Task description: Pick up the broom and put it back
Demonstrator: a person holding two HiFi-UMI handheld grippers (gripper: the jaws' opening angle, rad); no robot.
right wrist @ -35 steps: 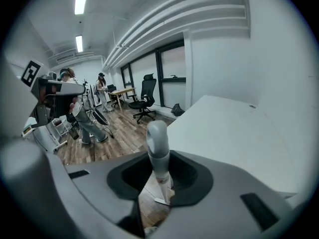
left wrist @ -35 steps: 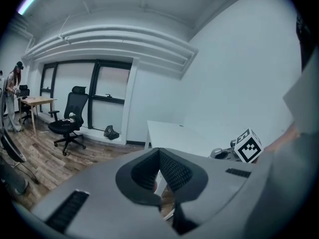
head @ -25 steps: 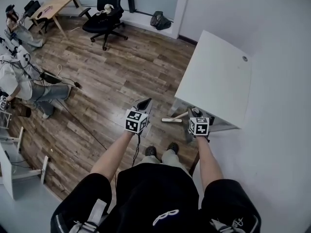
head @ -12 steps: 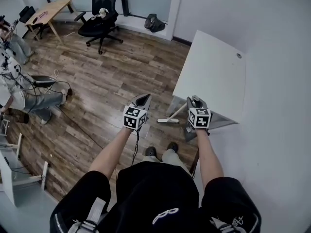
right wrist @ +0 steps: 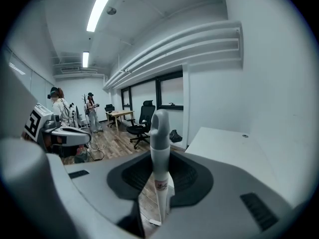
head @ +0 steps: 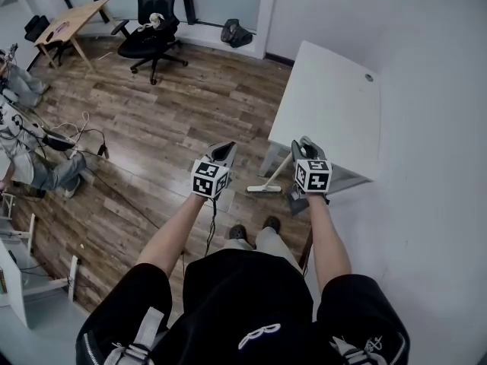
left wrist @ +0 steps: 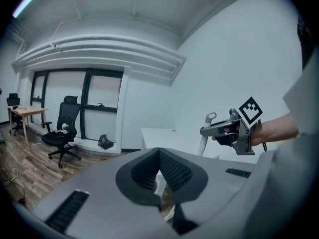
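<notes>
Head view: right gripper (head: pixel 303 147) holds the broom (head: pixel 278 172) beside the surface (head: pixel 327 105); left gripper view: left gripper (left wrist: pixel 160 168) closed, empty; right gripper view: handle clamped upright between jaws; pickup looks done, putting it back remains.

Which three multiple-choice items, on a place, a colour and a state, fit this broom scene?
1. Where is the broom head? A) on the desktop B) down by the white desk's leg C) on a chair
2. What colour is the office chair? A) black B) red C) white
3. What is the right gripper doing? A) open, empty B) shut on the broom handle C) gripping a cable
Answers: B, it shows low by the desk; A, seat and back are black; B, jaws clamp the white handle.
</notes>
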